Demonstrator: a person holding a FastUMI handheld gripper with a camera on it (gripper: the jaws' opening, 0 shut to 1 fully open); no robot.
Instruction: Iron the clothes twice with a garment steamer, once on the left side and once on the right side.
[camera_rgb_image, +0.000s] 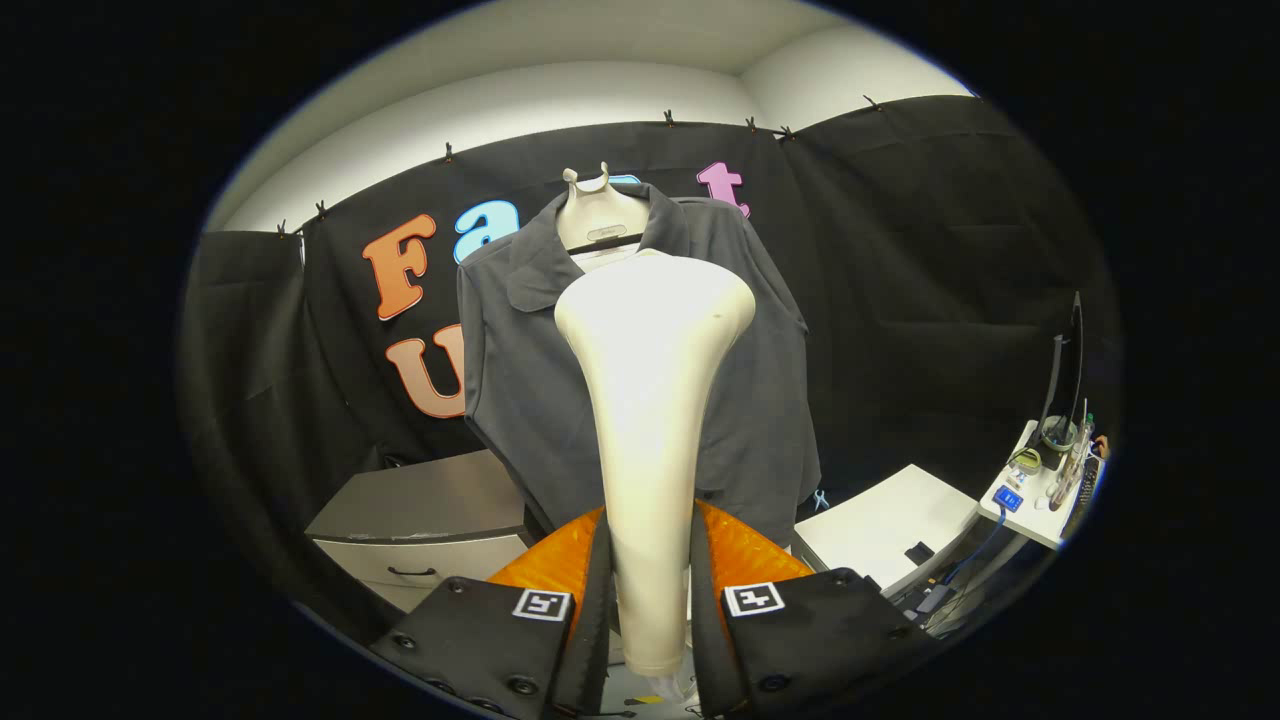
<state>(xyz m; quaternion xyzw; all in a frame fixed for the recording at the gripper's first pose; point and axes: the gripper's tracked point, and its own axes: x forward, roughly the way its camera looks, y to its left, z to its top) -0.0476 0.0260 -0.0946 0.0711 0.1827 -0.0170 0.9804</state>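
A cream garment steamer (650, 400) stands upright between my fingers, its handle pinched by both of them and its wide head raised. My gripper (648, 560) is shut on that handle. Beyond the steamer hangs a dark grey collared shirt (520, 370) on a pale hanger (598, 215) against the black booth wall. The steamer head sits in front of the shirt's middle and covers its chest; whether it touches the cloth I cannot tell. The shirt's two sides show to either side of the steamer.
A grey cabinet with a drawer handle (425, 530) stands below the shirt's left side. A white table (885, 525) lies to the lower right. Further right a small shelf (1035, 485) carries a monitor and several small items, with cables under it.
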